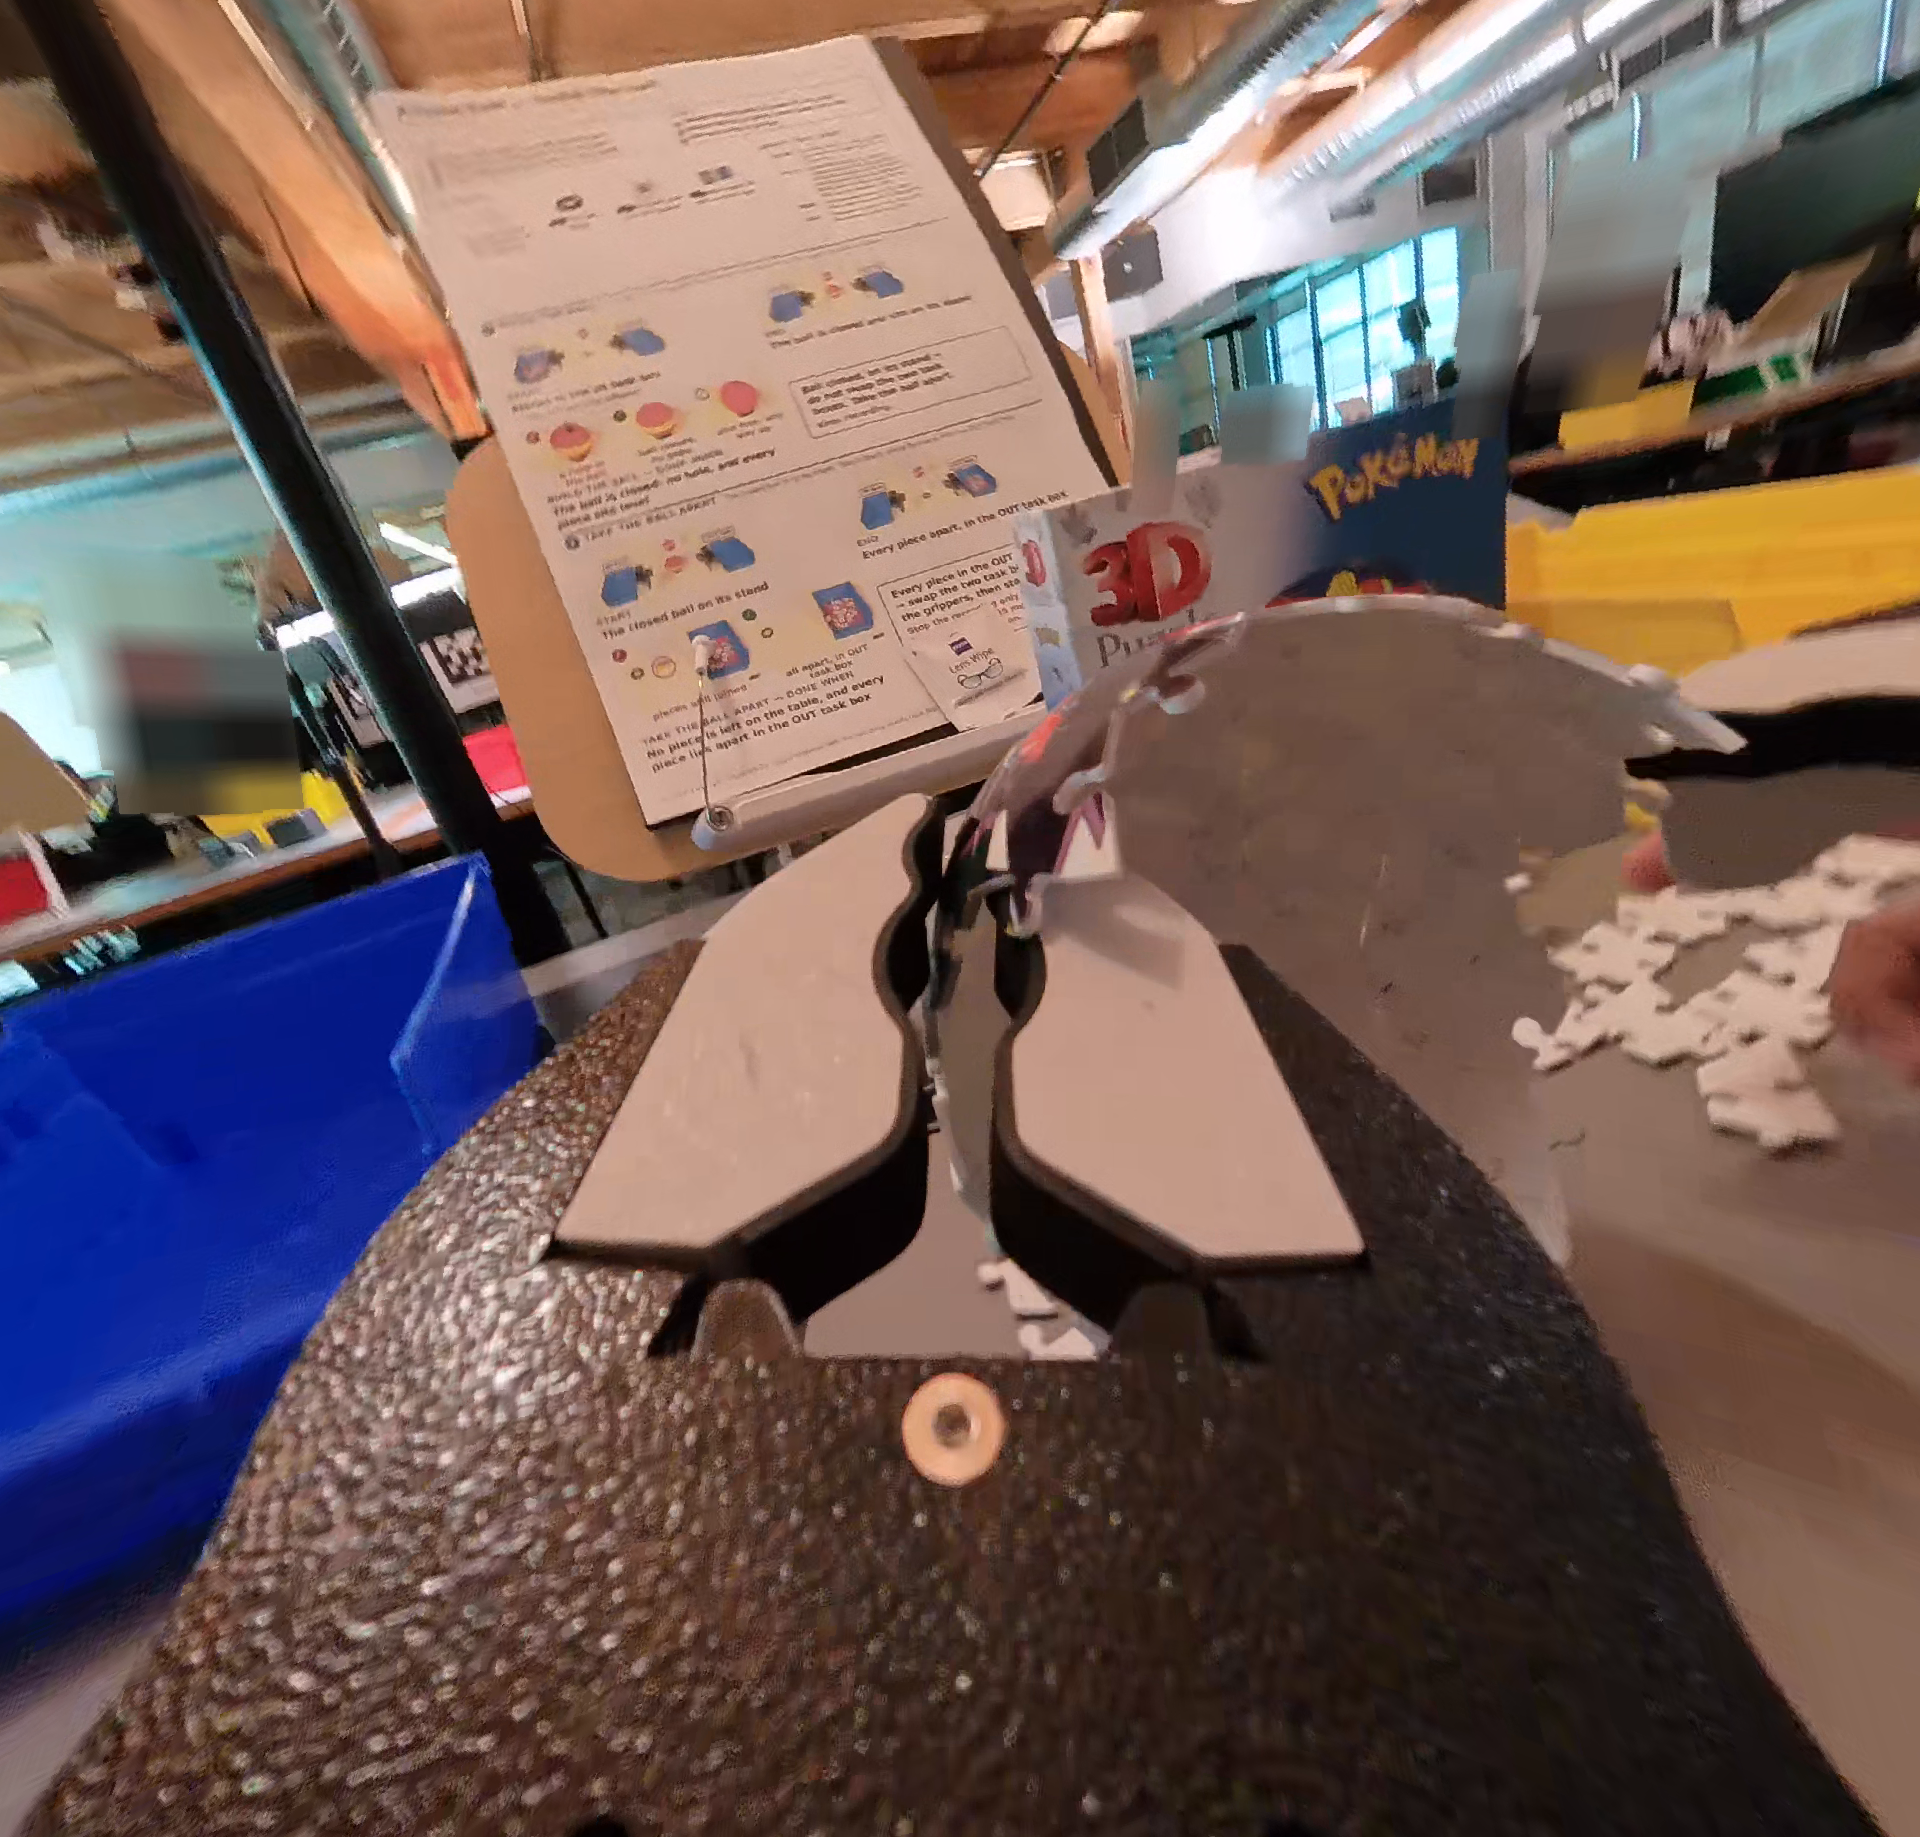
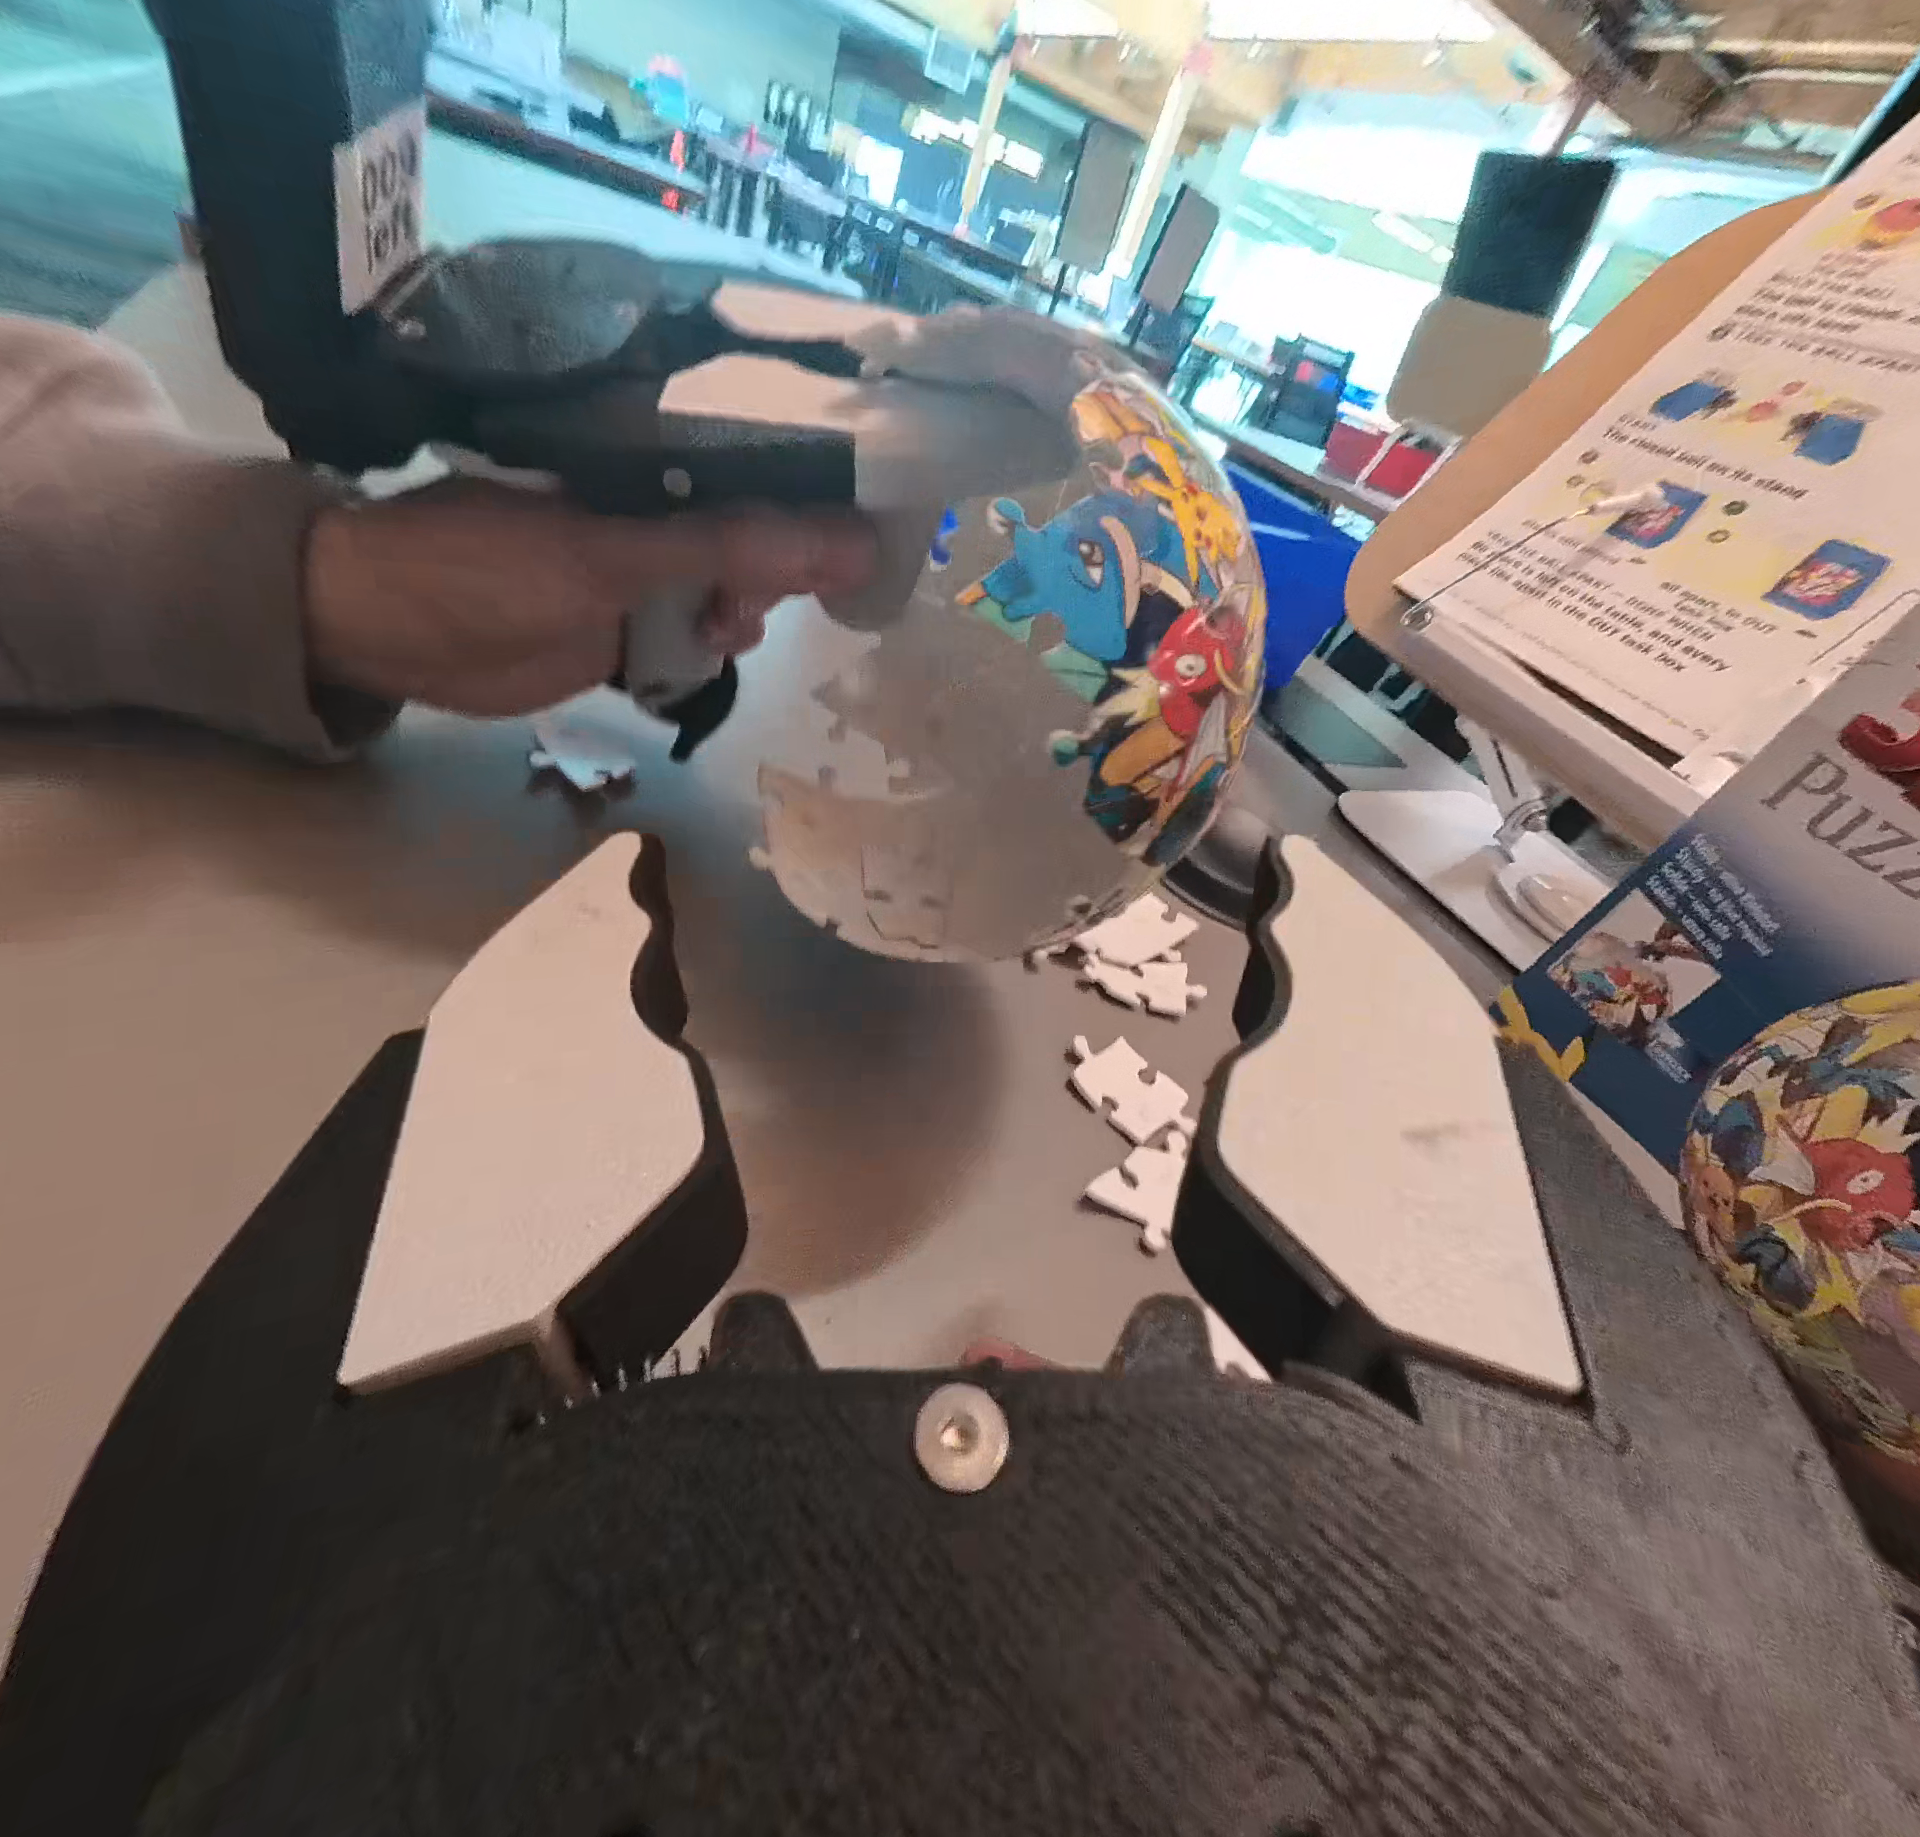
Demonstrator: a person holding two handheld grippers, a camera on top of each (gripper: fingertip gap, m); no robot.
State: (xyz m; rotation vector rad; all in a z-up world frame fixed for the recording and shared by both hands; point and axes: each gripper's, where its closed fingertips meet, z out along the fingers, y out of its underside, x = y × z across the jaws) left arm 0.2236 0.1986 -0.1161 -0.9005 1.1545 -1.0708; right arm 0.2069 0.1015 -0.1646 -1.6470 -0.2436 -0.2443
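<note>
A partly built puzzle ball (image 2: 1122,624) with colourful cartoon figures outside and a grey inside (image 1: 1351,852) is held above the grey table (image 2: 208,956). My left gripper (image 1: 961,914) is shut on the shell's open edge. It also shows in the right wrist view (image 2: 862,385), gripping the ball's upper left rim, with a person's hand (image 2: 499,592) on its handle. My right gripper (image 2: 956,847) is open and empty, low over the table. The ball's lower part hangs just beyond its fingertips.
Loose white puzzle pieces (image 2: 1132,1091) lie on the table under and beside the ball, with more in the left wrist view (image 1: 1714,987). A puzzle box (image 2: 1766,956) and an instruction sheet on a stand (image 1: 748,416) are at the back. A blue bin (image 1: 208,1164) sits left. Left tips to right tips: about 12 cm.
</note>
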